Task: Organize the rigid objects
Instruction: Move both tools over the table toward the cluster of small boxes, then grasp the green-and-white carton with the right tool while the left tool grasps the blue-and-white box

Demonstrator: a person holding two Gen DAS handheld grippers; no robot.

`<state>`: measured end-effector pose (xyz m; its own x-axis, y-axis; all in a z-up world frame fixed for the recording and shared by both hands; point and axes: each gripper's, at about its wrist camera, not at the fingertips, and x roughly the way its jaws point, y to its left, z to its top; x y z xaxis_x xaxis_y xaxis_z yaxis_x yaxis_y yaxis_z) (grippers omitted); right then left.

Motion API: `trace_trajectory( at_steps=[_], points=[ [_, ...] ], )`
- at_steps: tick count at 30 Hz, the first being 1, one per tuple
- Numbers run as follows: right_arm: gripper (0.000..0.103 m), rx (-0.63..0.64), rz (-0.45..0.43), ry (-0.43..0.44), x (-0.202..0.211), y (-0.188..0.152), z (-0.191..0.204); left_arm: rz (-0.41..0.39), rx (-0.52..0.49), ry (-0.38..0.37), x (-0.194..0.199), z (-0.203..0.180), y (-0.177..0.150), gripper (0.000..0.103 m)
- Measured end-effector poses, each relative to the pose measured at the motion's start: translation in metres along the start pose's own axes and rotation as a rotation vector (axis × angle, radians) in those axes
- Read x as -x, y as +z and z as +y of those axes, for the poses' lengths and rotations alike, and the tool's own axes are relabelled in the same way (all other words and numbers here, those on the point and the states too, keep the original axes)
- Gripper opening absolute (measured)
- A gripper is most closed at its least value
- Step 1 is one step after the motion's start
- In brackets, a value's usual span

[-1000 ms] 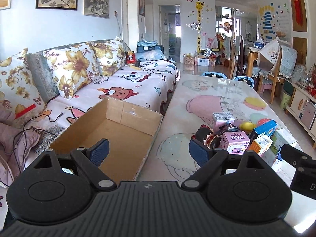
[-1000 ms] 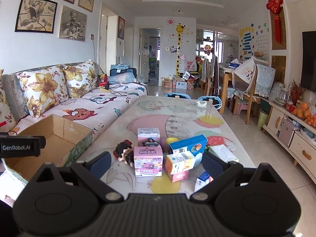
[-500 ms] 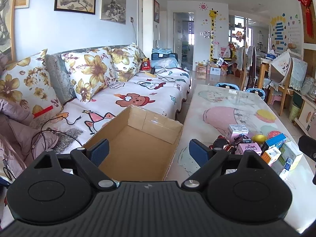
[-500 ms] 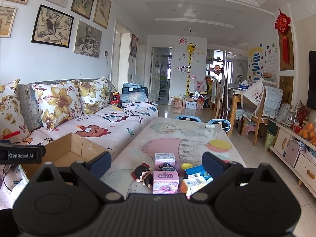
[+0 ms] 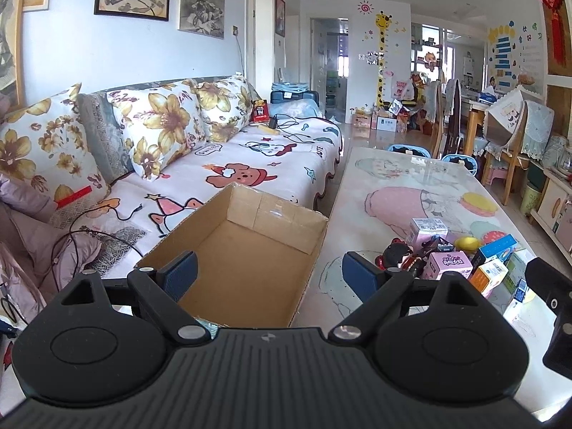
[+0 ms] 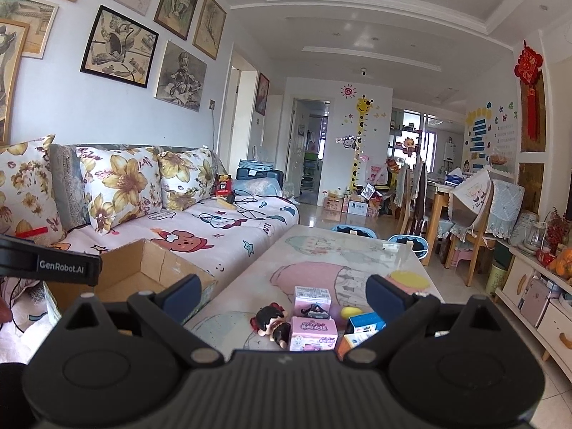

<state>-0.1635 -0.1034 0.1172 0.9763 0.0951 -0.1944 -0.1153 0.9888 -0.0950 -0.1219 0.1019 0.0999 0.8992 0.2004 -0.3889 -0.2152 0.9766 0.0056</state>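
Observation:
An open cardboard box (image 5: 246, 250) (image 6: 150, 268) stands empty between the sofa and the table. My left gripper (image 5: 268, 275) hangs open above its near end, holding nothing. On the table's near part lies a heap of small toys: two pink boxes (image 5: 448, 264) (image 6: 312, 332), a black-haired doll (image 5: 400, 255) (image 6: 271, 321), a yellow egg (image 5: 468, 241) (image 6: 350, 311), a blue box (image 5: 497, 248) (image 6: 364, 321) and an orange box (image 5: 489, 277). My right gripper (image 6: 282, 295) is open and empty, raised above and behind the heap.
A sofa (image 5: 250, 164) with floral cushions and cables runs along the left wall. The long glass-topped table (image 5: 411, 193) stretches ahead. Chairs and a dining table (image 6: 447, 193) stand at the far right, a low cabinet (image 6: 536, 296) on the right side.
Both grippers rose and tilted upward, so the toys dropped lower in view. The left gripper also swung left over the cardboard box. Both stayed open.

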Motion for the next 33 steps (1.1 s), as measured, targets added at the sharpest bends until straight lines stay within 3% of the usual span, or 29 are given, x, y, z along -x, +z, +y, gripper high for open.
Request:
trace_trajectory(
  at_steps=[12,25,33],
  points=[
    [0.098,-0.064,0.108,-0.114,-0.034,-0.049,-0.04,0.041,-0.089,-0.098,-0.015,-0.022,-0.01,0.103],
    [0.098,-0.161,0.257,-0.296,-0.075,-0.104,-0.128,0.054,-0.217,-0.253,-0.029,-0.069,-0.033,0.103],
    [0.098,-0.258,0.258,-0.343,-0.1,-0.11,-0.183,0.052,-0.318,-0.363,-0.025,-0.1,-0.056,0.103]
  ],
)
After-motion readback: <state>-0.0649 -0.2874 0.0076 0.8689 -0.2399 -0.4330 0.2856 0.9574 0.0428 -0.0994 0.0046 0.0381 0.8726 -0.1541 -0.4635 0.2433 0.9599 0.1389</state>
